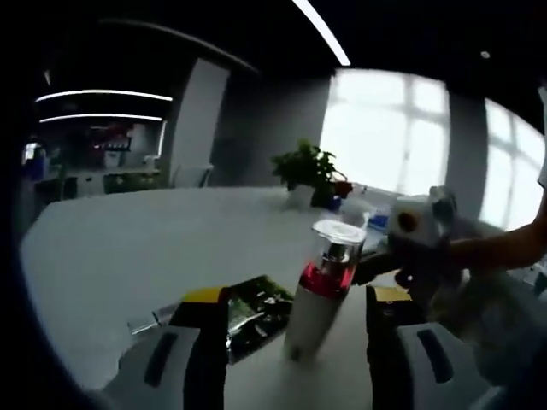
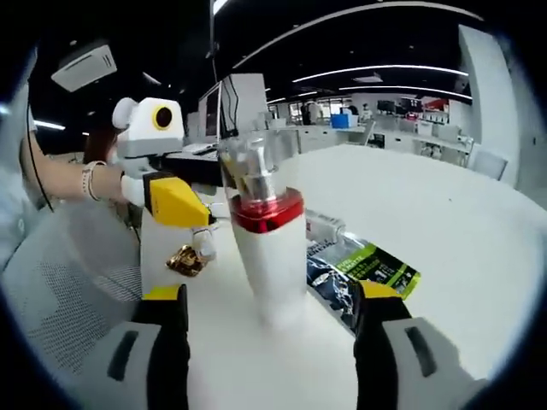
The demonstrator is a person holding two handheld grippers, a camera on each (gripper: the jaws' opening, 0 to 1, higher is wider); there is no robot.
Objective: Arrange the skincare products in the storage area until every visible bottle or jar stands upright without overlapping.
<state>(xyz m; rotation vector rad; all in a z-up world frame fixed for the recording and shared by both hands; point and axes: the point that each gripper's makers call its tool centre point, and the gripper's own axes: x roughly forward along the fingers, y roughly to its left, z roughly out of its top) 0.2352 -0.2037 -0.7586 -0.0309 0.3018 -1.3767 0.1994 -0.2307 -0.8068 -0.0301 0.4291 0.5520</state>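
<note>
Jaws of your right gripper [image 2: 272, 354] stand spread apart, one on each side of the white bottle [image 2: 269, 248] but not touching it, so it is released. The bottle stands upright on the white table [image 2: 444, 222], probably just placed. Your left gripper [image 1: 295, 363] is also unclenched around the same bottle [image 1: 320, 295]. Just beside it lies a green sachet [image 2: 363, 273], flat. Farther away, a potted plant [image 1: 303, 175] stands near the window.
</note>
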